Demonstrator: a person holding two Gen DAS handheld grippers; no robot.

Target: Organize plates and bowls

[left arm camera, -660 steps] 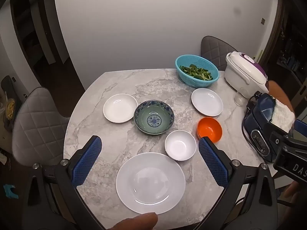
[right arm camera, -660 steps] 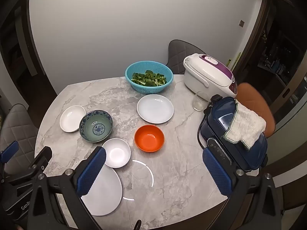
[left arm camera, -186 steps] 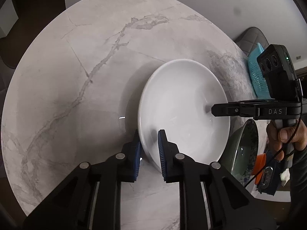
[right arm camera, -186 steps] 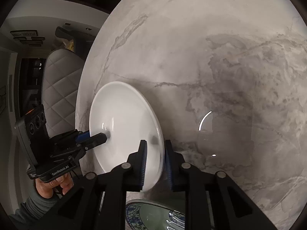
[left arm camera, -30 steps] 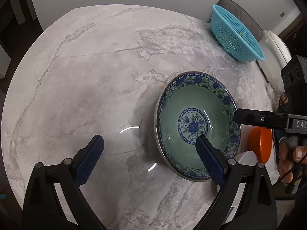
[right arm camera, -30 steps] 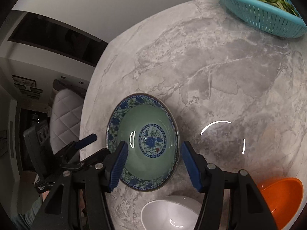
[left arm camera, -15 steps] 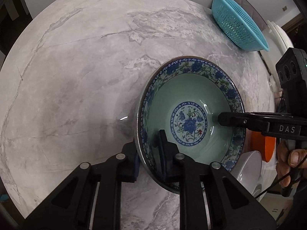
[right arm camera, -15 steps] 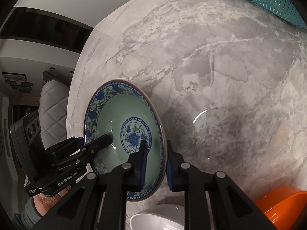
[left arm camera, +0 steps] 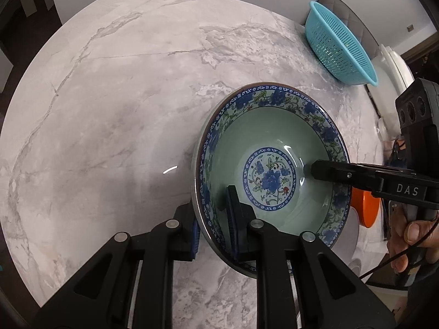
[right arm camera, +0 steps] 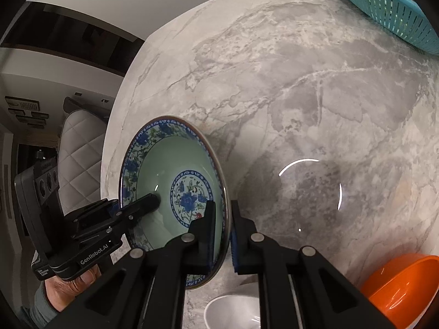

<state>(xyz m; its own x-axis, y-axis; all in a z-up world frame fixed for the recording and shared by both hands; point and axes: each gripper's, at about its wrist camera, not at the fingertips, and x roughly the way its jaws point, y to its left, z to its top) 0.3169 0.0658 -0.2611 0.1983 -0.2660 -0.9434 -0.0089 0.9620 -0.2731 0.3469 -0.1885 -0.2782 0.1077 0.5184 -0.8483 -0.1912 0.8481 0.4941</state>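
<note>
Now your round green porcelain bowl with the blue floral rim [left arm camera: 271, 170] sits right of centre in the left wrist view, above the grey marble table [left arm camera: 109, 96]. Your left claw [left arm camera: 212, 219] and right claw [right arm camera: 221, 233] each clench opposite rims, equally near.

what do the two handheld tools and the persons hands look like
Both tools are matte black plastic frames with silver rivets at the joints and blue ribbed pads on the fingers. The left tool carries white "GenRobot.AI" lettering on its side; the right tool reads "DAS", and has a boxy camera block with three round lenses. A thin dark cable trails past the bare right hand. The left hand shows a grey-green cuff.
</note>
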